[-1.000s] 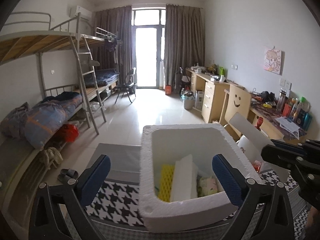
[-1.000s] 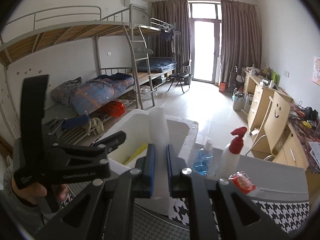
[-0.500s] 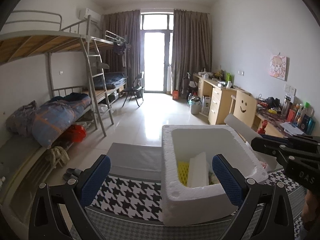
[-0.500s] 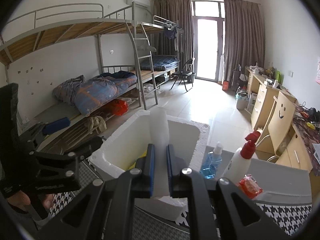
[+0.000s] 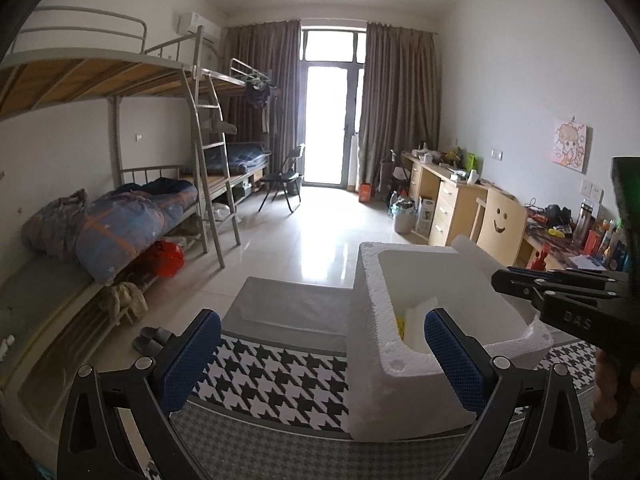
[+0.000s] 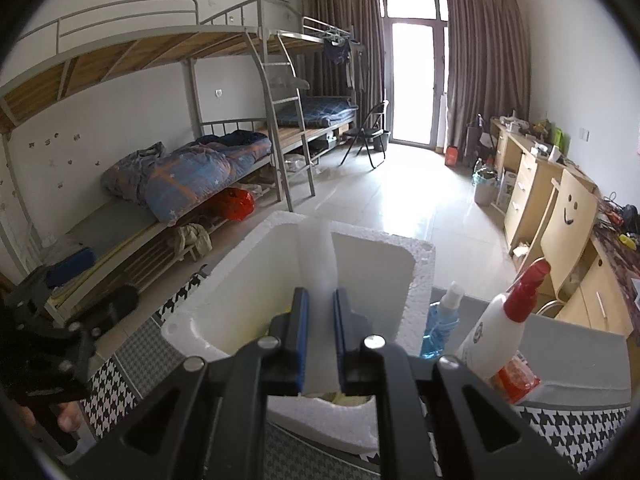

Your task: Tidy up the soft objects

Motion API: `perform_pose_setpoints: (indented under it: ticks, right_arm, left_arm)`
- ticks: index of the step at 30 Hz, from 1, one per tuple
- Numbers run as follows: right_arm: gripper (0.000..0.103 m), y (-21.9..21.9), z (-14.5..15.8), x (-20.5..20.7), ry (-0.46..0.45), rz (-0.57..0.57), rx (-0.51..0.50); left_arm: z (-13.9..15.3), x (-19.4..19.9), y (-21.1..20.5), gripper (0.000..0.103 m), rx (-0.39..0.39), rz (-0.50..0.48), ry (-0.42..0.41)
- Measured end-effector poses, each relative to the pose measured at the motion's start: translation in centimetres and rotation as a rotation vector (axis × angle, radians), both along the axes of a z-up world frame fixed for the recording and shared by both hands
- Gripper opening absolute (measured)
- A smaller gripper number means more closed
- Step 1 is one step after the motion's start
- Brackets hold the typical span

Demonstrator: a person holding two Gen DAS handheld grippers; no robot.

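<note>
With the right tool (image 6: 320,336) clamped on the white foam slab (image 6: 320,272) over the foam box (image 6: 420,280), lower it straight in beside the upright piece there, while the left tool (image 5: 320,360), jaws wide and empty, stays left of the box.

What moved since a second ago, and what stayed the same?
The right gripper carried the white foam strip forward and down, so it now hangs over the white foam box. The left gripper swung aside, leaving the box at its right finger. Unchanged: the right gripper stays clamped on the strip, the left stays open and empty, and the spray bottles stand beside the box.
</note>
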State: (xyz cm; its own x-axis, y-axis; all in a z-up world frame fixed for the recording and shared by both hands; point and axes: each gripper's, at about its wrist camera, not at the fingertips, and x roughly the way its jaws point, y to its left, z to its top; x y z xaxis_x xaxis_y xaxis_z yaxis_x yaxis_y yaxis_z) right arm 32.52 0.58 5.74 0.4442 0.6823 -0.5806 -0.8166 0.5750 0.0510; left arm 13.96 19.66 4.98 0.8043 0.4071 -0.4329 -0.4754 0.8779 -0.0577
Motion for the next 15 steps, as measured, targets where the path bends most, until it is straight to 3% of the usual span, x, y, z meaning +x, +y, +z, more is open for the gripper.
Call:
perform_pose_setpoints:
  ticks: [8, 11, 13, 15]
  right_arm:
    - [0.018, 0.9, -0.8, 1.5, 0.041, -0.037, -0.009]
    - [0.03, 1.1, -1.3, 2.3, 0.075, -0.064, -0.021]
    - [0.06, 1.3, -1.8, 2.5, 0.08, -0.09, -0.054]
    - [0.065, 0.9, -1.8, 2.4, 0.081, -0.086, -0.03]
  left_arm:
    - [-0.3, -1.0, 0.1, 0.102, -0.001, 0.01, -0.01]
    - [-0.5, -1.2, 0.3, 0.102, -0.001, 0.015, -0.004]
    - [-0.6, -1.2, 0.5, 0.102, -0.005, 0.016, -0.004]
    - [-0.7, -1.2, 0.5, 0.102, -0.003, 0.014, 0.0]
